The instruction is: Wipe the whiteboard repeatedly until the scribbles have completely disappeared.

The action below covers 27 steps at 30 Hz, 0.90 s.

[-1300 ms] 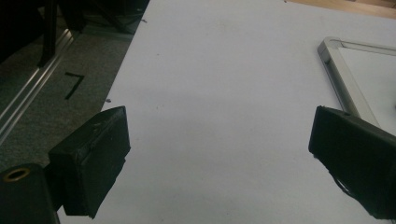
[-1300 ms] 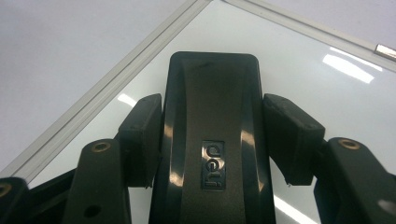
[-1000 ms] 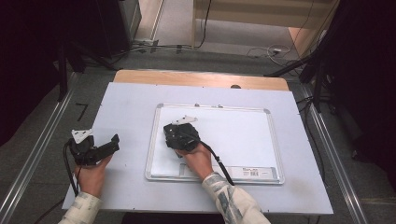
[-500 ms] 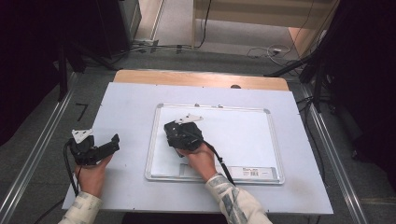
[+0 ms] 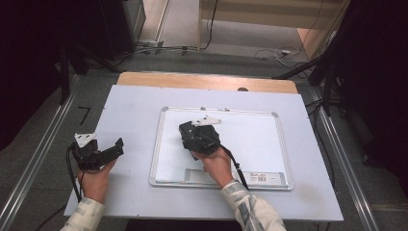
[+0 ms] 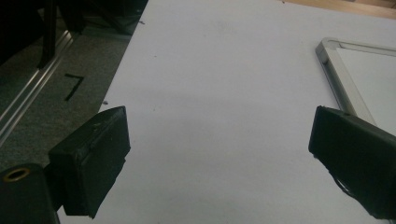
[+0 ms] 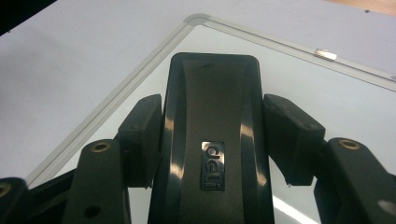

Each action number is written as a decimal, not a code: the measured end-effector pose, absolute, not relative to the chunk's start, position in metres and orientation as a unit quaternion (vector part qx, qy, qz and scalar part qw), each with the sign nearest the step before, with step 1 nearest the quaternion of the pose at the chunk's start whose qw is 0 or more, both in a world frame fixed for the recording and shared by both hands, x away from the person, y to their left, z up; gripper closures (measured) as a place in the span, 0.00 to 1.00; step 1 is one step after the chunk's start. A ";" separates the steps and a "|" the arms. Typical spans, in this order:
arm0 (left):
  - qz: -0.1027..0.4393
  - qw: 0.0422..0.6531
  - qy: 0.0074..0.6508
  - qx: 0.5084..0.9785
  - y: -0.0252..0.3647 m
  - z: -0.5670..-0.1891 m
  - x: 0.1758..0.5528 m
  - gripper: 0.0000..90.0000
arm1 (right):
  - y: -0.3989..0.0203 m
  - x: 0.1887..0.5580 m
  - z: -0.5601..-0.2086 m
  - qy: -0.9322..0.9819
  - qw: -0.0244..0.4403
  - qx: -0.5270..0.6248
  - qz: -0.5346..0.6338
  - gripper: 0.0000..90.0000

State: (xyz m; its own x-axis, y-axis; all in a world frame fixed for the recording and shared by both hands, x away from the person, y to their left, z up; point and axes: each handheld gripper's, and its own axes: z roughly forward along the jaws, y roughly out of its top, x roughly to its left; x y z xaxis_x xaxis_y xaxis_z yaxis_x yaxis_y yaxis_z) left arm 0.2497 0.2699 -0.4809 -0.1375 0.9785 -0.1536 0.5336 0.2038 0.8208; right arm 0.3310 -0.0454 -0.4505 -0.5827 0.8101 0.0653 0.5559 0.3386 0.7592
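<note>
High view looks down over the table; both gripper views skim close, sharing the whiteboard (image 5: 250,139) (its frame corner).

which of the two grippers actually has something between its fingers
The right gripper, over the whiteboard: its fingers clamp a glossy black eraser. The left gripper stands wide open above bare table.

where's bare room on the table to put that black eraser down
The right half of the whiteboard is bare, beyond the right hand-held gripper shut on the black eraser. The table is also bare between the whiteboard's left frame and the open left hand-held gripper. The board's left part is crowded.
</note>
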 end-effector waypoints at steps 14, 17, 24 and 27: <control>0.312 0.357 0.687 0.550 0.268 -0.481 0.251 0.07 | -0.085 0.326 -0.443 0.786 0.182 0.443 0.391 0.43; 0.313 0.355 0.687 0.552 0.267 -0.481 0.251 0.07 | -0.098 0.327 -0.442 0.781 0.190 0.450 0.388 0.43; 0.313 0.353 0.687 0.553 0.265 -0.482 0.252 0.07 | -0.129 0.330 -0.439 0.767 0.204 0.472 0.384 0.43; 0.313 0.352 0.687 0.554 0.265 -0.482 0.252 0.07 | -0.144 0.331 -0.438 0.761 0.213 0.481 0.380 0.43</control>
State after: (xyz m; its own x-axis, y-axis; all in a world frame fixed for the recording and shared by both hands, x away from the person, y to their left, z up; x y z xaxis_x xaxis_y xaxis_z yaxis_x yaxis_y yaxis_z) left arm 0.2519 0.2650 -0.4818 -0.1393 0.9808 -0.1364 0.5400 0.1907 0.8198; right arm 0.3308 -0.1436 -0.4376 -0.4470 0.8936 0.0412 0.5699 0.2489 0.7831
